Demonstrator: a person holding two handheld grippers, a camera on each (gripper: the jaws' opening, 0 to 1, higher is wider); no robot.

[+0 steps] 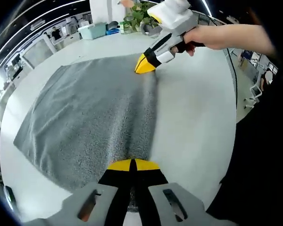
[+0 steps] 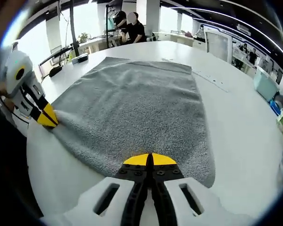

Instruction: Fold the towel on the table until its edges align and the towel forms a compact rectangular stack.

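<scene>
The white table (image 1: 198, 117) was covered mid-frame by the spread grey towel (image 1: 94, 117). The towel's near edge was clamped in the closed left gripper (image 1: 132, 165) and right gripper (image 2: 149, 160). A teal bin (image 1: 92, 31) was seen upper left.

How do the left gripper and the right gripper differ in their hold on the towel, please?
The left gripper pinches one near corner of the towel; the right gripper pinches the other, along the same edge. Both yellow-tipped grippers are shut on towel edge, low on the table.
</scene>
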